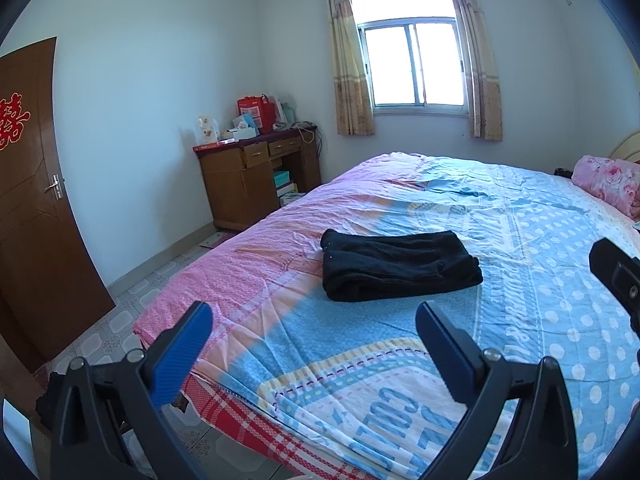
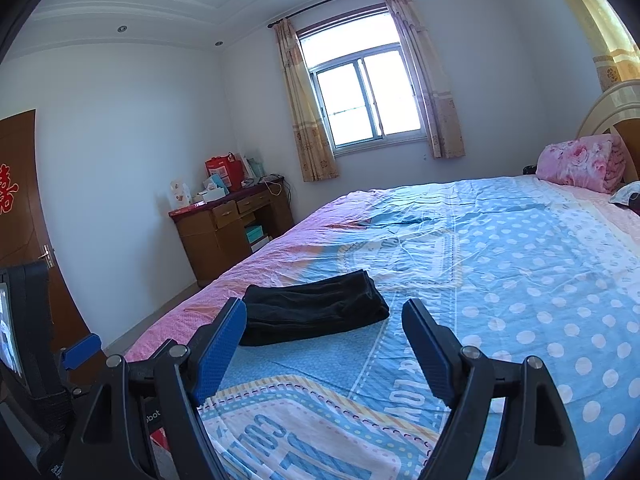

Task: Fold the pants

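Observation:
The black pants (image 1: pixel 396 265) lie folded into a compact rectangle on the bed's patterned blue and pink cover (image 1: pixel 520 280). They also show in the right wrist view (image 2: pixel 316 307). My left gripper (image 1: pixel 314 328) is open and empty, held above the near part of the bed, short of the pants. My right gripper (image 2: pixel 324 324) is open and empty, raised just in front of the pants. The right gripper's body shows at the right edge of the left wrist view (image 1: pixel 618 276). The left gripper's body shows at the left edge of the right wrist view (image 2: pixel 28 320).
A wooden desk (image 1: pixel 256 176) with boxes and a red bag stands against the far wall by the curtained window (image 1: pixel 414 64). A brown door (image 1: pixel 36 200) is at left. A rolled pink floral blanket (image 1: pixel 608 184) lies at the headboard end. Tiled floor runs beside the bed.

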The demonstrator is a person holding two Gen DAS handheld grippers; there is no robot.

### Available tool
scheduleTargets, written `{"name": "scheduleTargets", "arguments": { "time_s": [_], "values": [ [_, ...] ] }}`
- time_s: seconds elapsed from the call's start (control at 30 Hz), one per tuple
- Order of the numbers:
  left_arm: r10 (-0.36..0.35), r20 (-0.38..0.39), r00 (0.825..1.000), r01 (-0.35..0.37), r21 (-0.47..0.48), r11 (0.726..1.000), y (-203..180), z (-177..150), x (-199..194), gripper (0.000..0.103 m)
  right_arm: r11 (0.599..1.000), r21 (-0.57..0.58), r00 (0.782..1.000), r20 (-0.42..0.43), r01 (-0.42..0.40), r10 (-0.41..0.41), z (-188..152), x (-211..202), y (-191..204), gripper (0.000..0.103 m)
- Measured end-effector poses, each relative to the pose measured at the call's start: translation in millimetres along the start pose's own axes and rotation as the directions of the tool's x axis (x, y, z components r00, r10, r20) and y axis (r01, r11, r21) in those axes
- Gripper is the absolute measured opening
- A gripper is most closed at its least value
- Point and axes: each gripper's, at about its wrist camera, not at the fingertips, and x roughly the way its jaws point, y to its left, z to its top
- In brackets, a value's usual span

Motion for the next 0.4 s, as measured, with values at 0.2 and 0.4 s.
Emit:
{"name": "scheduleTargets", "arguments": {
  "time_s": [0.2, 0.4],
  "values": [
    [0.029, 0.012, 1.0, -0.029, -0.014, 0.999, 1.9, 1.6, 0.0, 0.103, 1.0, 0.007, 1.0, -0.003, 0.016, -0.016, -0.1, -0.4, 2.1, 0.081],
    [-0.008, 0.006, 1.0, 0.008, -0.014, 1.0, 2.4, 0.9, 2.0, 0.103, 0.999, 0.019, 1.0, -0.014, 0.026, -0.026, 0.4, 1.6, 2.9, 0.081]
  ]
}}
